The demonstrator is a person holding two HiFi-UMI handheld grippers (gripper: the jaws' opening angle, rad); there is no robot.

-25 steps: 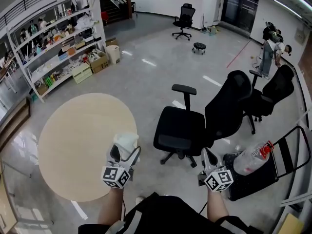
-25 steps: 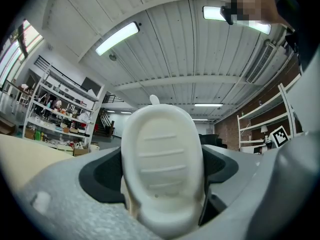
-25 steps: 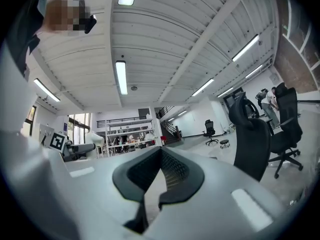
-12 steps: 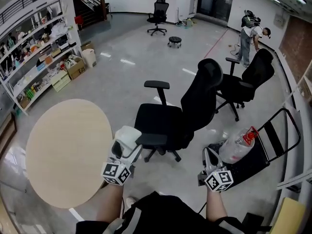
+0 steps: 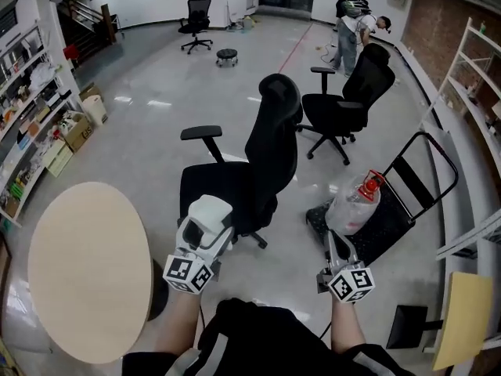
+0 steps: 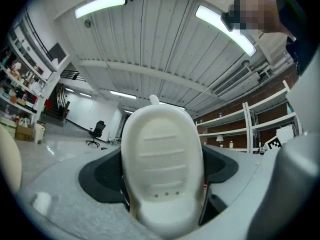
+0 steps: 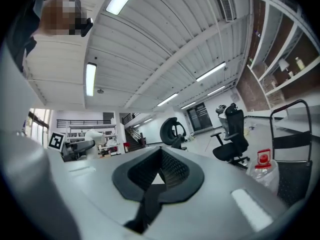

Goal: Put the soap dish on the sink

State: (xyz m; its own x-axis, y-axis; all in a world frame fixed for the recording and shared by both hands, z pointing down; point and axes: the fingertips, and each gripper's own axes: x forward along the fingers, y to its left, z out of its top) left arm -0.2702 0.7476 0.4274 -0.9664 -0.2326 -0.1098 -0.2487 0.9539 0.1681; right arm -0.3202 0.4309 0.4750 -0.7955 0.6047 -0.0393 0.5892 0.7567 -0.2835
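Two grippers are held out low in front of the person. The left gripper (image 5: 200, 236) is clamped on the soap dish (image 5: 211, 212), its jaws standing wide apart with the dish wedged upright between the dark pads. In the left gripper view the soap dish (image 6: 162, 164) is a smooth white oval of plastic with a raised rim, shallow ribs across its face and three small drain holes low down. The right gripper (image 5: 335, 247) has its jaws drawn together on nothing, the ridged black pads meeting at the tips.

Just ahead of the left gripper stands a black office chair (image 5: 250, 171) with a mesh back and padded armrests, blocking the way straight forward. Off to that gripper's left lies a round table (image 5: 86, 272) with a pale wood top. Just ahead of the right gripper a clear plastic jug (image 5: 352, 202) with a red cap rests on a black hand truck (image 5: 407, 202). Further ahead stands a second black chair (image 5: 348, 100), and beyond it a person (image 5: 348, 30) bends over on the glossy grey floor (image 5: 149, 131).
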